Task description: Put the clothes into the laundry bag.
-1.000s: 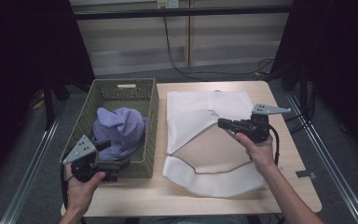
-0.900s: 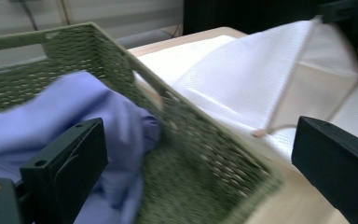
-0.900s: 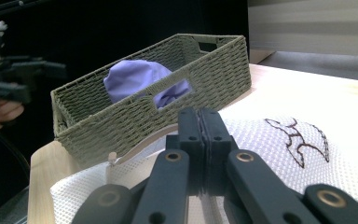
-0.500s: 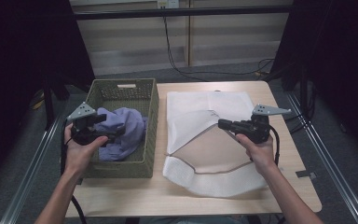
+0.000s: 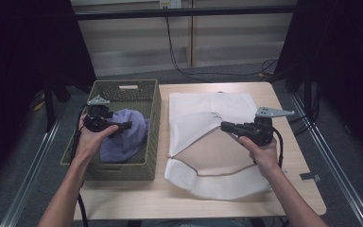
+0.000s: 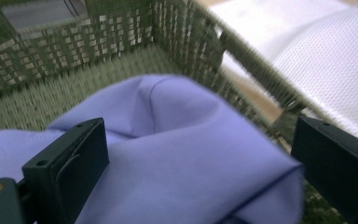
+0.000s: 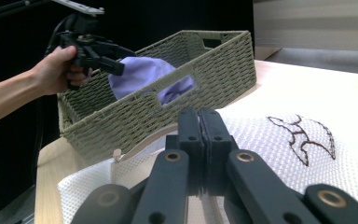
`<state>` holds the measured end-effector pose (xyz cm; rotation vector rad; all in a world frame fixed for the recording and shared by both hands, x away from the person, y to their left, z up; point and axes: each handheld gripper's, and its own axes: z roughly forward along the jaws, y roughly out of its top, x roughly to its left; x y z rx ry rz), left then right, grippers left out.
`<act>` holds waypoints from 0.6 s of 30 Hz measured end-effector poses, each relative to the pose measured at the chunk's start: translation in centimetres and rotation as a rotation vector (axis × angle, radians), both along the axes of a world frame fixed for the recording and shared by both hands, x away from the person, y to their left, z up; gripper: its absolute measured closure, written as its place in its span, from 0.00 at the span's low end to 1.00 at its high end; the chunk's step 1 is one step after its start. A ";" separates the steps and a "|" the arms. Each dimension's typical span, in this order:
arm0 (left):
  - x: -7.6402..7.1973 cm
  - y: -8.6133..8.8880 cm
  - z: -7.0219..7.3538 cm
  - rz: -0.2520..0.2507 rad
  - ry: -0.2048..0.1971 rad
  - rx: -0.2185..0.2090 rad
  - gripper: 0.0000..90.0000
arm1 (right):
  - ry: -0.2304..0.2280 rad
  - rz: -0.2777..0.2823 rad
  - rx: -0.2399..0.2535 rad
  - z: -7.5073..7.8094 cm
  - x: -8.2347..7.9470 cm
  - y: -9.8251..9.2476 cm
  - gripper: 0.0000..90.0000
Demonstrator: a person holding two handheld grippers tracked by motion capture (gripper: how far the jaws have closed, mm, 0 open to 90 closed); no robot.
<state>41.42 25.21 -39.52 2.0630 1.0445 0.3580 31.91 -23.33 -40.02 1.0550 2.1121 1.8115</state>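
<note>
Over the green basket [image 5: 123, 166], at nine o'clock on the counter [image 5: 293, 189], the left gripper [image 5: 123, 126] held its fingers apart around the purple cloth [image 5: 123, 142]. It probably needed to squeeze next. The right gripper [image 5: 226, 126] hovered with fingers together above the white shirt [image 5: 217, 187].

One worktop [image 5: 288, 189] fills the middle of the high view, pale wood. On it sits one woven green basket [image 5: 152, 101] at centre left, with one purple cloth [image 5: 123, 142] bundled inside it. One white mesh garment [image 5: 208, 113] lies spread at the centre right of the frame, bearing one dark embroidered mark [image 7: 303, 133], seen at the right of the right gripper view. Two sets of tongs are counted: the left tongs [image 5: 125, 125] at the left of the frame, the right tongs [image 5: 227, 126] at centre right. Two hands hold them, the left hand [image 5: 92, 137] and the right hand [image 5: 260, 151]. Each set carries one grey three-cornered plate, two in all.
</note>
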 end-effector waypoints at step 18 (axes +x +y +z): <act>2.3 -0.3 -4.2 -0.063 0.260 0.138 0.07 | 0.013 0.004 -0.003 -0.4 0.2 0.1 0.99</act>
